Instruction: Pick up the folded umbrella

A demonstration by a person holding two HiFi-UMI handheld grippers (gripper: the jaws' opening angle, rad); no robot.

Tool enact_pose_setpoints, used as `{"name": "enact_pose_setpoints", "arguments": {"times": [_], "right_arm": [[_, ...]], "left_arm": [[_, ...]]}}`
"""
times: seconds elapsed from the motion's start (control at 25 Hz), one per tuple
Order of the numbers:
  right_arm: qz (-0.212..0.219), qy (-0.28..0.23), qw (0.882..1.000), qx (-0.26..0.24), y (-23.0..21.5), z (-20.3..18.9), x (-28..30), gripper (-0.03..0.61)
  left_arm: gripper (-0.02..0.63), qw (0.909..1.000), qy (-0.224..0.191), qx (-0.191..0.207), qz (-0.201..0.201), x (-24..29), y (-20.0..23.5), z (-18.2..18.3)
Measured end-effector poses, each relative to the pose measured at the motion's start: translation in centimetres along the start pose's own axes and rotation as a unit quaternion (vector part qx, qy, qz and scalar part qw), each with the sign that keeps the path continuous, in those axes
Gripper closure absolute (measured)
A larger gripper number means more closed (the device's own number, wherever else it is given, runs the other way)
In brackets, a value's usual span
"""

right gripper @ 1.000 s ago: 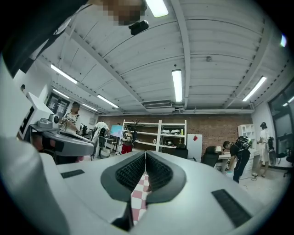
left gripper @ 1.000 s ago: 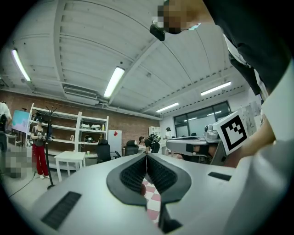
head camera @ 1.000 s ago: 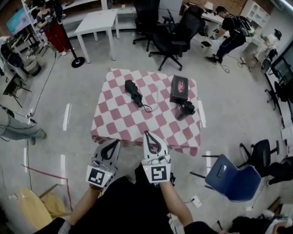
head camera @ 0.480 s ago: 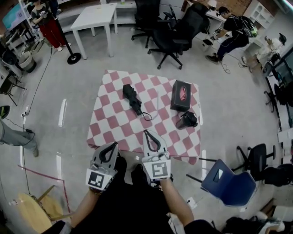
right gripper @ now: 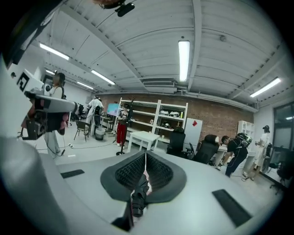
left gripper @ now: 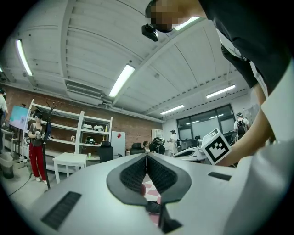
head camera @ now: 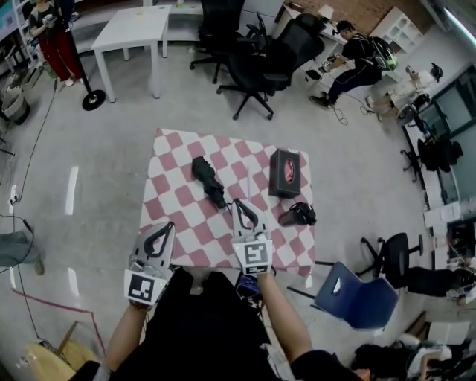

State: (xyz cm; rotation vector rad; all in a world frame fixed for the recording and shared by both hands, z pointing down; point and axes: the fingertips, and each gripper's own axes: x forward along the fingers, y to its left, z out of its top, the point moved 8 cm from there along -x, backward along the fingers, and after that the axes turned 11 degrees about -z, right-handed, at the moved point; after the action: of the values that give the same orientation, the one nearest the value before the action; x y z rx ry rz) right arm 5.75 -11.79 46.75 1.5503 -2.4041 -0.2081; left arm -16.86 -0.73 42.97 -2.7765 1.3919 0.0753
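A table under a red-and-white checked cloth [head camera: 169, 162] stood mid-frame in a workshop. On its upper middle lay the folded umbrella [head camera: 207, 180]: black, compact, slanted, bulkier at the upper left and slimmer toward the lower right. The right gripper [head camera: 239, 204], jaws pressed together and empty, showed just right of that slim end. The left gripper [head camera: 168, 226], likewise closed on nothing, hung at the cloth's lower left edge.

Red-and-white checked tablecloth [head camera: 169, 187]; black folded umbrella [head camera: 207, 178]; black box [head camera: 285, 173], reddish lid mark; blue chair [head camera: 357, 298]; white table [head camera: 134, 22].
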Motion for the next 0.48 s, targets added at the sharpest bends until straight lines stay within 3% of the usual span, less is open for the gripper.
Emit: {"name": "enact_pose_setpoints", "arguments": {"times": [0.2,0.48], "right_arm": [[0.033,0.054,0.998,-0.008,1.0,-3.0,5.4,0.566],[0.085,0.131,0.988,-0.007,2.0,-9.5,12.1,0.553]], "left_arm": [[0.598,0.9998,0.015,-0.017,-0.001,0.8,1.8,-0.7],[0.598,0.997,0.043,-0.035,0.053,1.1,3.4,-2.1]]}}
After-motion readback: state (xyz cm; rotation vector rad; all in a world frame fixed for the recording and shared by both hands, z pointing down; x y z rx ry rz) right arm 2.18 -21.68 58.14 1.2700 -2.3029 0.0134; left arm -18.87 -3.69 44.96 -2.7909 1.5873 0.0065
